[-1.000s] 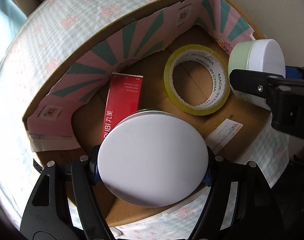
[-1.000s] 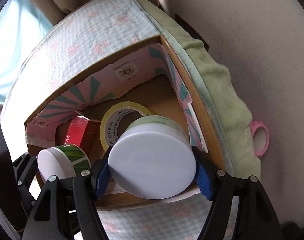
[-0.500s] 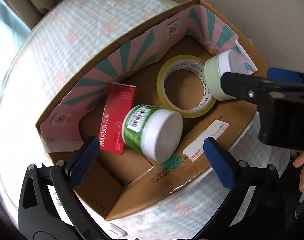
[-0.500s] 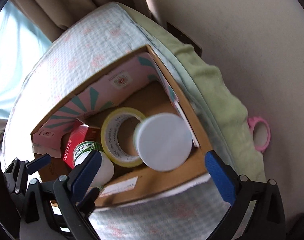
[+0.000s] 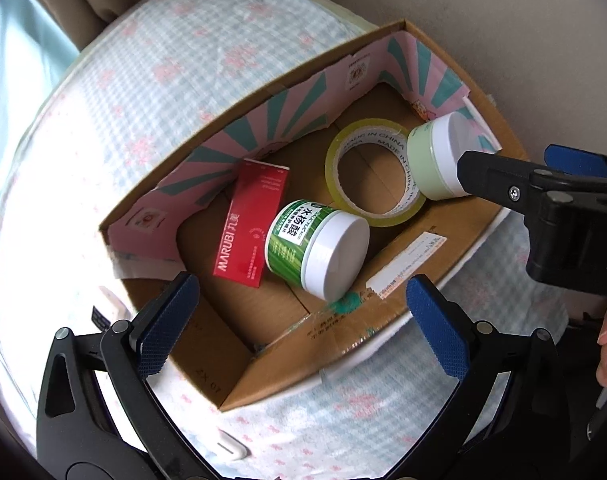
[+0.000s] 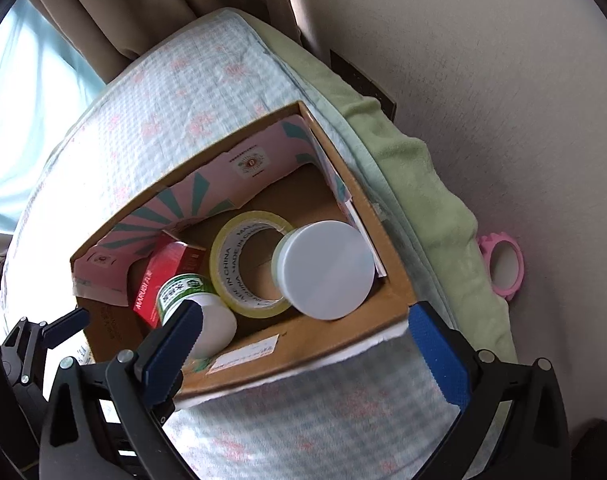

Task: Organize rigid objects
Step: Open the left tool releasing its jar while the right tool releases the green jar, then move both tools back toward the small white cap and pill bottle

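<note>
Jaws of both the left gripper point(image 5: 299, 316) and the right gripper point(image 6: 303, 344) are standing wide, gripping nothing. The cardboard box point(image 5: 387, 320) is holding the tape roll point(image 5: 335, 184), red carton point(image 5: 251, 224), green jar point(image 5: 315, 248) and pale jar point(image 6: 323, 276).

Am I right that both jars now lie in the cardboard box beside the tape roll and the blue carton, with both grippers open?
Not quite: the carton is red, not blue, as the left wrist view shows. The rest holds: the green-labelled jar and pale green jar lie in the cardboard box by the tape roll, and the left gripper and right gripper are open.
</note>
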`<control>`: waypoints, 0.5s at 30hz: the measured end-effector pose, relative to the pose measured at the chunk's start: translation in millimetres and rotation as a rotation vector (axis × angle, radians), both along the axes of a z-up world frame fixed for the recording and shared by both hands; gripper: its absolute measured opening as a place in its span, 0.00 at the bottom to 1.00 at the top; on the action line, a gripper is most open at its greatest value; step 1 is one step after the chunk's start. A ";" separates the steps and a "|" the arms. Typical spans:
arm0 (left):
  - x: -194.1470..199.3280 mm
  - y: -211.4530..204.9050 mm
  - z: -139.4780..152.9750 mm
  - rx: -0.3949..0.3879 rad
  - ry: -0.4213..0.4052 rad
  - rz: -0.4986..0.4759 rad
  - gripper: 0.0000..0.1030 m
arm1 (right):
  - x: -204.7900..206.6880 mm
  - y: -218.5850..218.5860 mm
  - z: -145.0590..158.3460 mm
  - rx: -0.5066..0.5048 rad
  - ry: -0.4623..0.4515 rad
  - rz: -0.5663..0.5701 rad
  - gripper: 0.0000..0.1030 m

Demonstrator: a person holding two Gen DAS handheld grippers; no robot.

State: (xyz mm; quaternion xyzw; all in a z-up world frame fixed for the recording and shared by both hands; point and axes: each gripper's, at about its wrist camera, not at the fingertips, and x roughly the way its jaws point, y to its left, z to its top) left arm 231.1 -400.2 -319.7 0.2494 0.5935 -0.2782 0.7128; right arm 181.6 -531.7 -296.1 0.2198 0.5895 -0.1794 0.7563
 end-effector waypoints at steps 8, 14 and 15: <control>-12.0 21.4 47.7 -0.035 -0.044 0.041 1.00 | -8.8 10.9 40.6 -0.016 -0.064 -0.007 1.00; -12.9 53.5 79.5 -0.070 -0.073 0.115 1.00 | -14.1 21.5 74.4 -0.013 -0.117 0.011 1.00; -15.7 60.5 84.9 -0.069 -0.080 0.128 1.00 | -14.2 24.4 80.1 -0.023 -0.119 0.021 1.00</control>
